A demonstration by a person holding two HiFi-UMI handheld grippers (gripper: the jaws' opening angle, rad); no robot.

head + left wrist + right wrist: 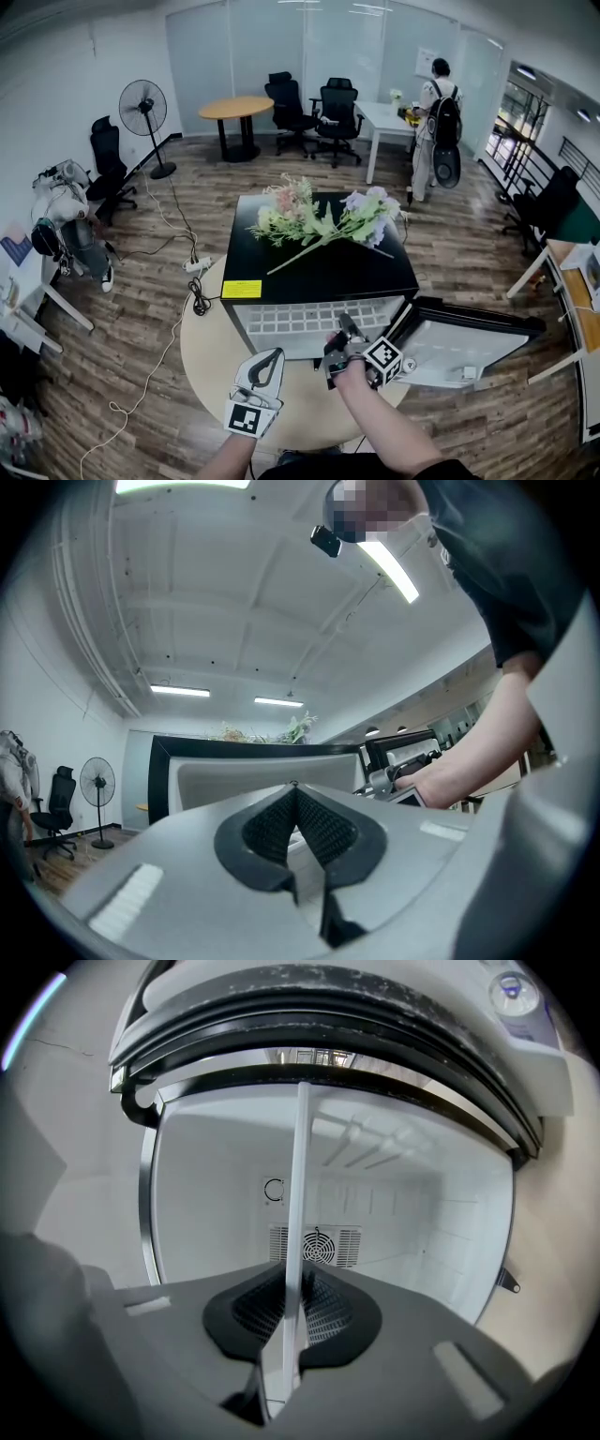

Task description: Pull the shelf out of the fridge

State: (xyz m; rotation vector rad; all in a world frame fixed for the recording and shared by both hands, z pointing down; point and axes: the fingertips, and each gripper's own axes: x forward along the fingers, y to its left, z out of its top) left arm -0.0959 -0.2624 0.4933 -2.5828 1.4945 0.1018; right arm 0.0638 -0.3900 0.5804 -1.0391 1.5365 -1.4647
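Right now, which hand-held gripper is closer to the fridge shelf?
Right. The right hand-held gripper is clamped on the shelf's front edge at the open fridge. The left hand-held gripper hangs off to its left, shut and empty, not touching the shelf.

Black fridge (319, 267) on round table (214, 356), flowers (323, 220) on top (door (469, 345) open), right gripper (345, 330) at shelf (295, 319) edge
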